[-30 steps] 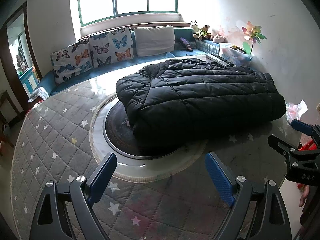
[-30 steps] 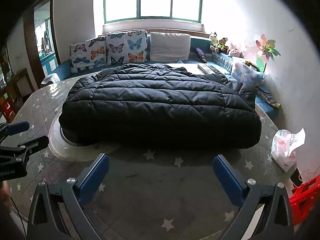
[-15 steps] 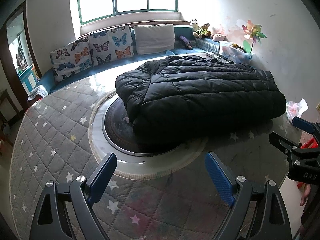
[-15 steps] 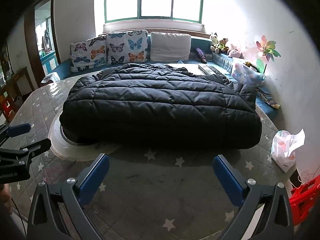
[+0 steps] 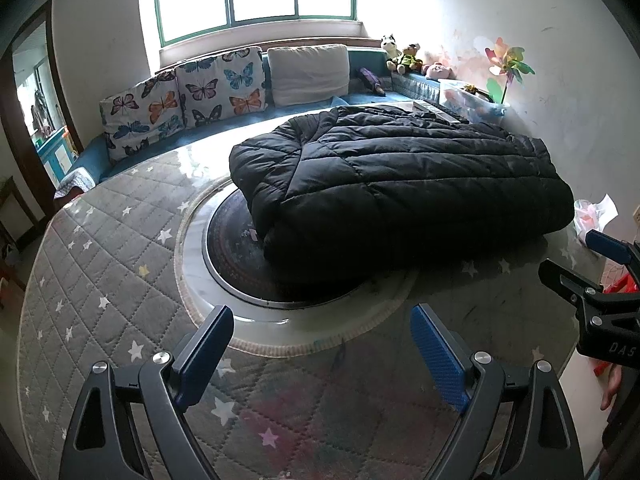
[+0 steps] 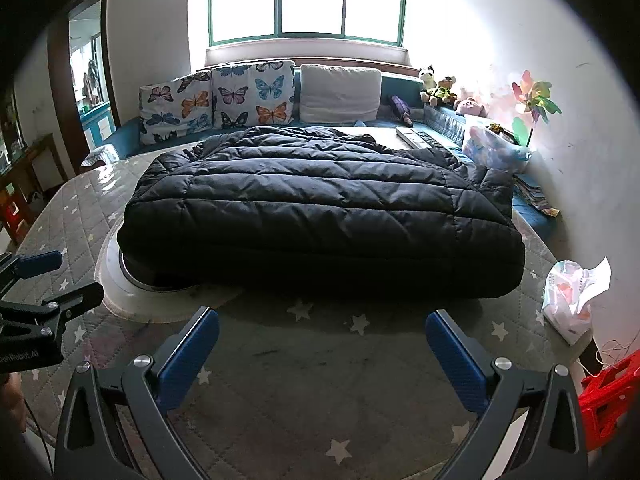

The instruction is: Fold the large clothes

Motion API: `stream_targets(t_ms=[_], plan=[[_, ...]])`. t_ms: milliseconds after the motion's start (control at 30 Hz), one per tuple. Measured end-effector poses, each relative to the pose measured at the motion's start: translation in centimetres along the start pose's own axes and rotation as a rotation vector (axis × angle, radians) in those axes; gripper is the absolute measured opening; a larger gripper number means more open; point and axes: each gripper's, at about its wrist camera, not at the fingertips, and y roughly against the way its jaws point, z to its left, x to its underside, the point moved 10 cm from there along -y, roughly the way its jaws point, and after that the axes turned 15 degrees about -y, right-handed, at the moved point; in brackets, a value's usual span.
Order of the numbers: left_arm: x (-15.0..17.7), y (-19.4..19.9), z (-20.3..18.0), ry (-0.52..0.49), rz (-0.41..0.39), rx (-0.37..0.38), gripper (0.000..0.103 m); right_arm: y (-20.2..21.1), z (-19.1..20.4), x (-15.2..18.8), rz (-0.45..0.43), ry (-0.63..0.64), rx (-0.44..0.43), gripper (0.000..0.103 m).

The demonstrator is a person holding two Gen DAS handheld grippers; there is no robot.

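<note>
Almost nothing is moving since the earlier pictures: both grippers are staying low over the near edge of the desk, and the black puffer jacket is lying in the same place, only a tiny bit lower in the left view.

In the left wrist view, the left gripper is sitting at the bottom middle of the frame with its blue fingers spread wide, holding nothing. The folded jacket is filling the middle and right of the frame, lying on the round desk with its gray star cloth. Part of the jacket is resting on the dark round plate set in the middle of the desk. The right gripper is peeking in at the right edge.

In the right wrist view, the right gripper is at the bottom middle, also spread wide and empty. The jacket is lying across the middle of the frame, apart from the fingers. A white plastic bag is sitting at the right edge of the desk. Butterfly pillows are leaning on the blue sofa at the top, under the window.
</note>
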Motion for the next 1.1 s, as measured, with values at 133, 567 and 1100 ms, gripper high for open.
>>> stream_targets(t_ms=[133,567,1100], plan=[[0.07,-0.06,0.0,-0.001,0.001,0.0,0.096,-0.13,0.0,0.03,0.002,-0.003,-0.008,0.103],[0.34,-0.46,-0.11,-0.003,0.009,-0.002,0.096,-0.25,-0.14,0.04,0.005,-0.006,-0.012,0.103],[0.62,-0.64,-0.45,-0.018,0.015,-0.002,0.096,-0.31,-0.21,0.07,0.005,-0.009,-0.018,0.103]])
